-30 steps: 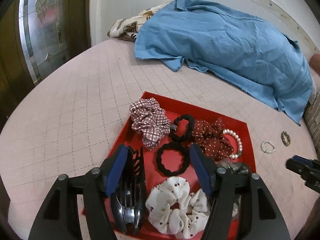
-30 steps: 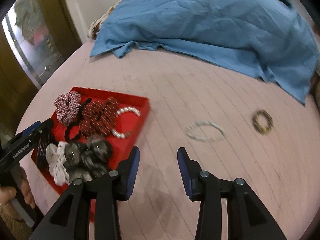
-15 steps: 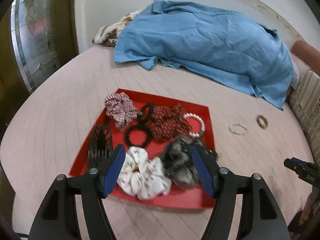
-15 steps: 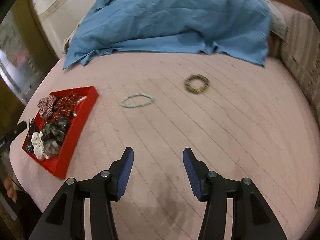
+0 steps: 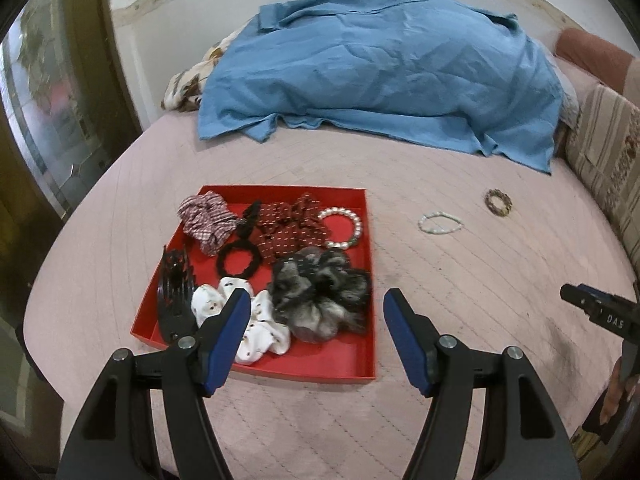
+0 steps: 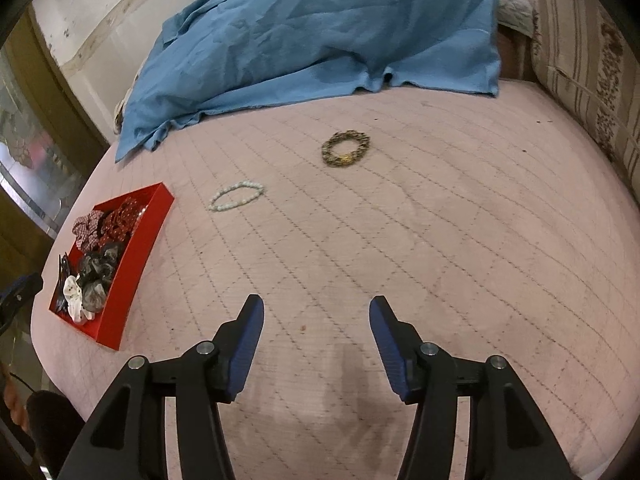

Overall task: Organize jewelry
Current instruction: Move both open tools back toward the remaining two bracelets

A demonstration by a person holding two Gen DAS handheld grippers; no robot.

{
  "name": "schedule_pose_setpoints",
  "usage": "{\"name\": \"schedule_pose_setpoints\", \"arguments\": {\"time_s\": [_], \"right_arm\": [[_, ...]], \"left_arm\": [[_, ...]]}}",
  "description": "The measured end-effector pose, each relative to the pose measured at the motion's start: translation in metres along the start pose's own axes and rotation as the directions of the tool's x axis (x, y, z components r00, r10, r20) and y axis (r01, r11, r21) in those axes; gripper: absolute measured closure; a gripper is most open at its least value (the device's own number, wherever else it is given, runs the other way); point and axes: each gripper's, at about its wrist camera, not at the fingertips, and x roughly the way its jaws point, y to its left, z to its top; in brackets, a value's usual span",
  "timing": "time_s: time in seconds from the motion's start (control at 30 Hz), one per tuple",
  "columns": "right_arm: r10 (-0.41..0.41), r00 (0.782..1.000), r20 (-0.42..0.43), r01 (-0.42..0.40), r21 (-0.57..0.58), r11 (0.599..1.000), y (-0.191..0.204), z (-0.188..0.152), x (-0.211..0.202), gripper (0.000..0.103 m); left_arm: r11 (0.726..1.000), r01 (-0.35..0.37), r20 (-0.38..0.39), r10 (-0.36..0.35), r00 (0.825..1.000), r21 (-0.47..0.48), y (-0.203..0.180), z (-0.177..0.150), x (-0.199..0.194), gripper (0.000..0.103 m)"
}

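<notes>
A red tray (image 5: pixel 362 220) on the pink bed holds several scrunchies, a black claw clip (image 5: pixel 174 292) and a pearl bracelet (image 5: pixel 344 228); it also shows in the right wrist view (image 6: pixel 132 264). A pale bead bracelet (image 5: pixel 440 222) (image 6: pixel 236 196) and a gold-brown bracelet (image 5: pixel 499 202) (image 6: pixel 346 147) lie loose on the bed right of the tray. My left gripper (image 5: pixel 316 336) is open and empty, held above the tray's near edge. My right gripper (image 6: pixel 316 340) is open and empty over bare bedspread, well short of both loose bracelets.
A blue cloth (image 5: pixel 380 68) covers a heap at the back of the bed. A striped cushion (image 6: pixel 588 52) lies at the right edge. A glass door (image 5: pixel 44 120) stands to the left. The bed's near edge drops off below the tray.
Both grippers have pulled back and up. The left now sees the whole tray from farther away. The right has swung right, away from the tray, facing the two loose bracelets.
</notes>
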Motion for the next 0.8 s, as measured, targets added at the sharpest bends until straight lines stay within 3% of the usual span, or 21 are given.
{"name": "schedule_pose_setpoints", "arguments": {"time_s": [0.17, 0.37, 0.6, 0.8], "right_arm": [[-0.014, 1.0, 0.025, 0.013, 0.024, 1.0, -0.021, -0.003, -0.008, 0.041], [-0.031, 0.999, 0.037, 0.028, 0.075, 0.997, -0.053, -0.006, -0.012, 0.04], [-0.034, 0.998, 0.045, 0.029, 0.112, 0.993, -0.076, -0.01, -0.013, 0.04], [-0.02, 0.999, 0.045, 0.014, 0.132, 0.991, -0.083, -0.01, -0.008, 0.04]], "left_arm": [[0.999, 0.012, -0.018, -0.011, 1.0, 0.034, -0.02, 0.002, 0.0, 0.035], [0.995, 0.1, -0.062, -0.099, 0.993, 0.021, -0.039, 0.005, 0.001, 0.035], [0.974, 0.225, -0.163, -0.227, 0.96, -0.035, -0.064, 0.005, 0.017, 0.034], [0.971, 0.24, -0.2, -0.238, 0.95, -0.015, -0.088, 0.007, 0.03, 0.034]]}}
